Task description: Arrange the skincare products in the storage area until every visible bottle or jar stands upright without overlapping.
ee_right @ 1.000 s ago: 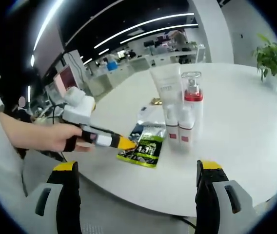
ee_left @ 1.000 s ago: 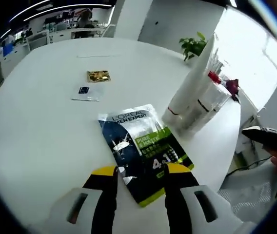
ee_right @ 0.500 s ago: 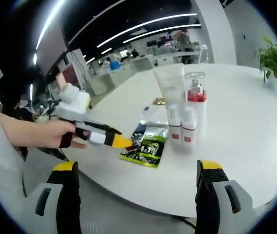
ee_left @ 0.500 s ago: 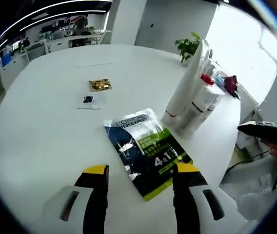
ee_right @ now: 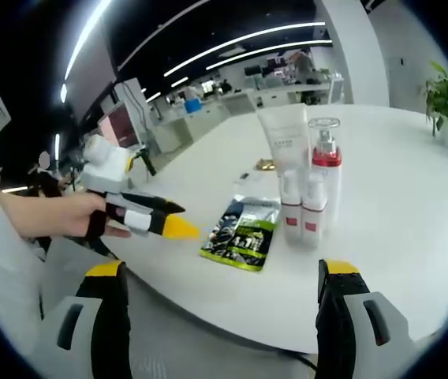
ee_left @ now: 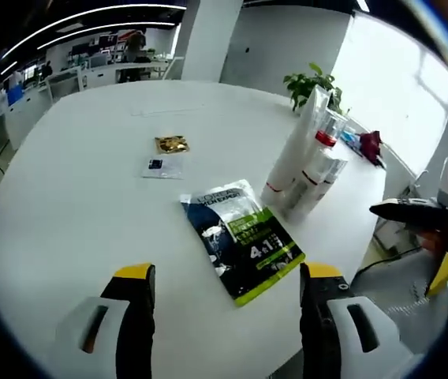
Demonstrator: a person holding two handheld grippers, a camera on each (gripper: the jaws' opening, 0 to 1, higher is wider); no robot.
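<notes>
The skincare products — a tall white tube (ee_right: 287,146), a clear pump bottle with a red collar (ee_right: 326,170) and two small white bottles (ee_right: 303,212) in front — stand upright in a tight cluster on the round white worktop (ee_right: 397,213), touching or nearly so; whether any overlap cannot be judged from here. Just beside them a dark-and-green sachet (ee_left: 241,239) lies flat, and farther off sit a small gold packet (ee_left: 172,144) and a clear one (ee_left: 162,166).

Over the last second the left claw (ee_left: 224,304) has drawn back from the sachet: its jaws, which flanked the near edge, now hang apart off the worktop's edge, holding nothing. The right claw (ee_right: 220,304) stays wide and empty, off the rim.

That retreat suggests the bottles are counted as settled — every one upright, all in sight. What remains, in my judgement, is only a check of spacing.
</notes>
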